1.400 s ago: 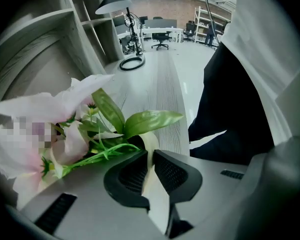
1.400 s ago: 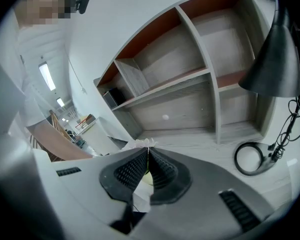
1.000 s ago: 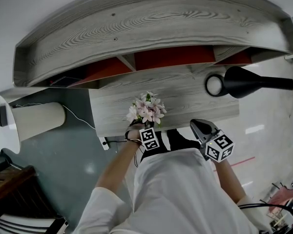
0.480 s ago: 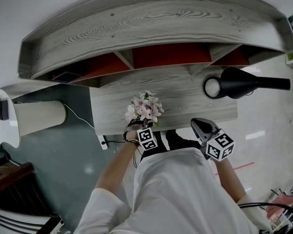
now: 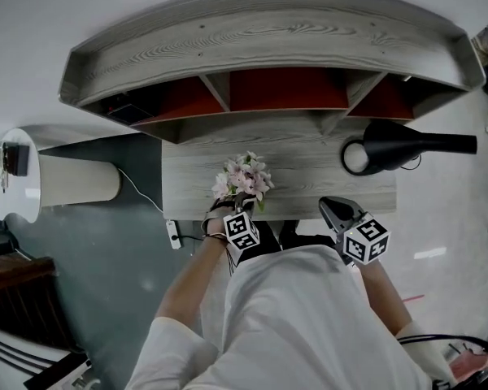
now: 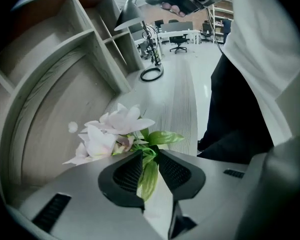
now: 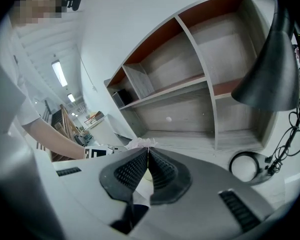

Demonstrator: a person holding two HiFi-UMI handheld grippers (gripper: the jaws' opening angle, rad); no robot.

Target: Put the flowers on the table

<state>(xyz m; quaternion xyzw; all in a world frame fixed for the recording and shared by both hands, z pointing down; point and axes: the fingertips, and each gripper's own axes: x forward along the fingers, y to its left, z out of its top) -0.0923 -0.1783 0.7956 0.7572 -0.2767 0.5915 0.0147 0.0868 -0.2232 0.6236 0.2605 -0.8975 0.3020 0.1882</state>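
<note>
As my left gripper (image 6: 149, 153) has just been opening, jaws loose around a green leaf (image 6: 150, 176), the pink-white flower bunch (image 5: 244, 177) lies ahead at the edge of the grey wooden table (image 5: 317, 173), with bare board beyond. My right gripper (image 7: 147, 150) is closed, empty; the stems are hidden.

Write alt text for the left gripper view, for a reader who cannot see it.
The jaws of the left gripper, which have just been opening, stand apart around a green leaf of a bunch of pale pink flowers resting on a grey wooden desk. Open shelves curve up at left; a person in a white top stands at right.
</note>
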